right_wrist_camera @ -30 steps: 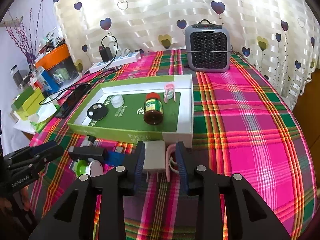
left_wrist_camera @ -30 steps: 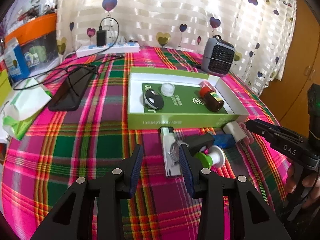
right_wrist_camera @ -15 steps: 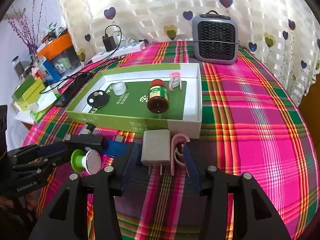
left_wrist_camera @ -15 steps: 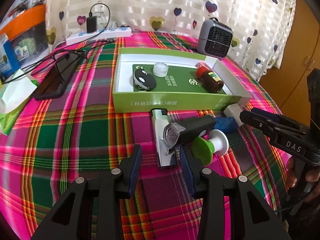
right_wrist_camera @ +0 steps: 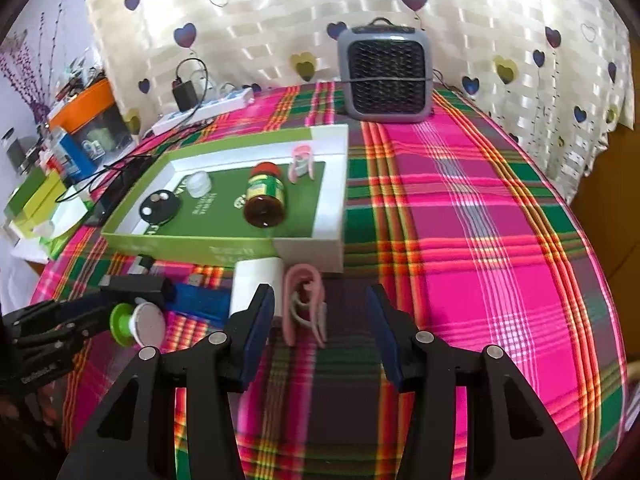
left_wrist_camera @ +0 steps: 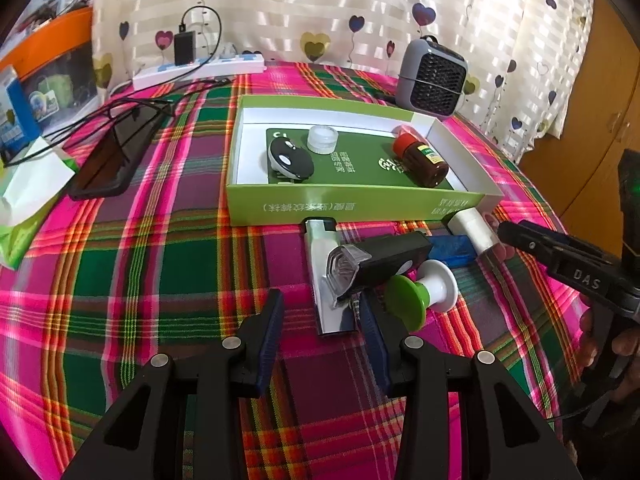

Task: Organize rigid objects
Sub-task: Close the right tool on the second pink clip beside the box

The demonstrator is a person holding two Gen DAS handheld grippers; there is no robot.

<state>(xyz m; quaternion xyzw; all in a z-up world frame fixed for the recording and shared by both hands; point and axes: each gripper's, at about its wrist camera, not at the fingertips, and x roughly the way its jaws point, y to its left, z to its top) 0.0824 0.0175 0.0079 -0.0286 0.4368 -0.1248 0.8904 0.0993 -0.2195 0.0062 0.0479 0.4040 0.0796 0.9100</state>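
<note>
Both grippers hang with fingers apart over the desk (right_wrist_camera: 460,208): the left gripper (left_wrist_camera: 320,320) by the torch (left_wrist_camera: 376,262), the right gripper (right_wrist_camera: 320,320) around the pink clip (right_wrist_camera: 304,304). The charger (right_wrist_camera: 256,284) is half hidden, possibly touching the box (right_wrist_camera: 224,248).

Table covered by pink-green plaid cloth (right_wrist_camera: 480,216). Directly on it: open green box (left_wrist_camera: 344,206) mid-table; grey mini heater (right_wrist_camera: 386,76) at far edge by curtain; white power strip (left_wrist_camera: 200,70) with black adapter plugged in, far left; black phone (left_wrist_camera: 116,156) left of box, cables across it; tissue pack (left_wrist_camera: 28,196) at left edge. Just in front of box lay a silver flat item (left_wrist_camera: 320,252) with a black bike light (left_wrist_camera: 380,260) on top, green-white spool (left_wrist_camera: 424,296), blue stick (left_wrist_camera: 456,250), white charger (right_wrist_camera: 258,284), pink clip (right_wrist_camera: 304,304) beside charger.
</note>
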